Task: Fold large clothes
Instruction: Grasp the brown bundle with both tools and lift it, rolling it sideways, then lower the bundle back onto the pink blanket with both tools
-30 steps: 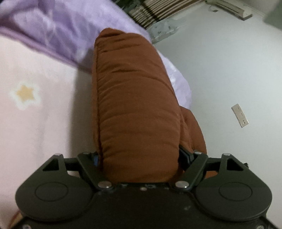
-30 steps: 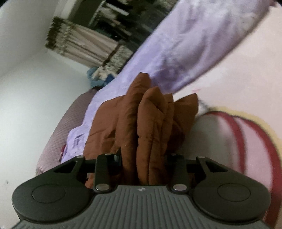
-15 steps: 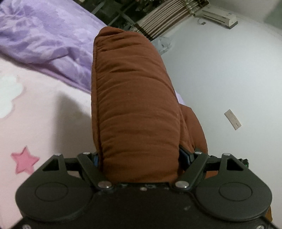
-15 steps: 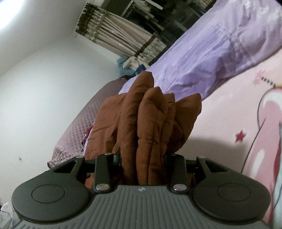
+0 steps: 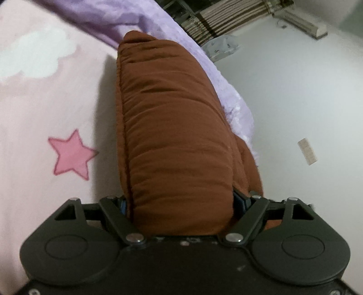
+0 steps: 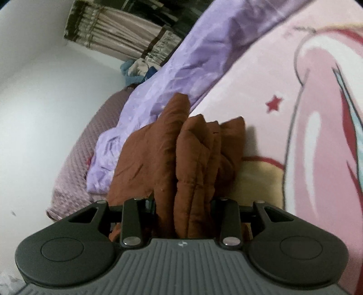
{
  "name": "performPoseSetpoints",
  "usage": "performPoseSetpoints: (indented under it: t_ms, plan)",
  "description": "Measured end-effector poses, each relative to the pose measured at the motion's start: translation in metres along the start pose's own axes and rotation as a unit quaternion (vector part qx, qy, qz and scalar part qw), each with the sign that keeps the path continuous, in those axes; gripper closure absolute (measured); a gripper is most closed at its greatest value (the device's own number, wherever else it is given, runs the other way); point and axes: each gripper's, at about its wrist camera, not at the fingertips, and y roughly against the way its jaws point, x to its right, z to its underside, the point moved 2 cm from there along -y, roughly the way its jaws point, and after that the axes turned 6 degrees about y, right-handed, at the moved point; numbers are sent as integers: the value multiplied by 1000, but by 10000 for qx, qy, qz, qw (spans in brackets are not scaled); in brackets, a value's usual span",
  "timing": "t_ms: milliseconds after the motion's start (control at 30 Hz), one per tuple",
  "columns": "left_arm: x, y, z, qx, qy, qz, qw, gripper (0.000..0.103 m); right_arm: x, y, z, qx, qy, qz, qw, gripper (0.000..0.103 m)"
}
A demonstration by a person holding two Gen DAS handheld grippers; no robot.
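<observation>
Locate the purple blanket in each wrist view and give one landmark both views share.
Left wrist: purple blanket runs from the top left down the right side of the brown garment.
Right wrist: the blanket crosses from the top right to the left centre, behind the garment.
Shared landmark: the striped curtain, top right of centre in the left view, top left in the right view.

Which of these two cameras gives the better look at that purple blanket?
The right wrist view: the purple blanket runs long and crumpled beside the brown garment. The left wrist view shows only strips of the blanket behind the garment.
</observation>
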Motion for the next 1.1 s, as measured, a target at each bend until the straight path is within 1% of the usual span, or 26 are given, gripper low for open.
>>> performPoseSetpoints:
  t_ms: [67, 167, 233, 300, 367, 433, 467, 500, 567, 633, 667, 700, 733, 767, 800, 867, 900, 933, 967, 1000, 1033, 1067, 1100]
  plan:
    - [-3, -1, 2, -14, -59, 26, 10000, 18, 8, 1, 4, 23, -30, -102, 9999, 57]
    - [-4, -4, 1, -27, -13, 77, 10000, 15, 12, 3, 10, 67, 144, -22, 9999, 53]
    - [-6, -3, -1, -54, 37, 96, 9999, 14, 17, 4, 12, 100, -35, -121, 9999, 50]
    - [2, -2, -3, -128, 64, 25, 9999, 14, 19, 7, 12, 121, -167, -172, 9996, 47]
    - [9, 3, -6, -246, 60, -156, 9996, 14, 11, 10, 10, 138, -171, -101, 9997, 43]
    - [19, 18, -9, -223, -52, -422, 9988, 15, 0, 17, 6, 212, -84, 54, 9997, 40]
    - [25, 28, -8, -142, -146, -557, 9982, 16, -7, 23, 5, 292, -6, 168, 9994, 37]
    - [33, 38, -6, -28, -256, -711, 9971, 17, -14, 31, 4, 394, 79, 336, 9986, 37]
    - [55, 59, 5, 313, -564, -1083, 9920, 18, -32, 47, 5, 678, 341, 750, 9943, 36]
    - [84, 74, 22, 704, -1020, -1526, 9805, 18, -52, 57, 9, 959, 674, 1181, 9861, 36]
    - [102, 80, 33, 960, -1337, -1815, 9695, 18, -65, 62, 13, 1133, 863, 1397, 9799, 36]
    - [119, 83, 44, 1178, -1651, -2128, 9558, 18, -80, 67, 19, 1305, 1097, 1544, 9732, 36]
    - [138, 85, 60, 1469, -2015, -2457, 9367, 17, -97, 70, 25, 1426, 1354, 1671, 9661, 36]
    - [152, 85, 72, 1692, -2257, -2711, 9203, 17, -110, 72, 30, 1501, 1566, 1751, 9604, 36]
    - [166, 84, 87, 1910, -2528, -2924, 9023, 17, -127, 73, 38, 1574, 1827, 1901, 9517, 36]
    - [184, 81, 115, 2214, -2866, -3047, 8809, 17, -156, 74, 54, 1668, 2276, 2070, 9368, 38]
    - [188, 79, 124, 2286, -2933, -3054, 8766, 17, -172, 72, 64, 1679, 2487, 2187, 9285, 40]
    - [191, 75, 134, 2334, -2953, -3078, 8738, 17, -180, 72, 71, 1680, 2606, 2262, 9234, 42]
    - [191, 72, 140, 2378, -2917, -3106, 8729, 17, -185, 70, 74, 1672, 2678, 2287, 9209, 45]
    - [189, 68, 145, 2401, -2852, -3097, 8747, 17, -190, 66, 80, 1638, 2772, 2289, 9186, 47]
    - [186, 63, 149, 2401, -2768, -3080, 8780, 17, -194, 60, 87, 1578, 2893, 2295, 9159, 53]
    - [182, 59, 151, 2391, -2665, -3064, 8820, 17, -196, 53, 89, 1541, 2966, 2334, 9131, 62]
    - [178, 54, 153, 2366, -2596, -3065, 8847, 19, -197, 47, 95, 1496, 3061, 2395, 9092, 66]
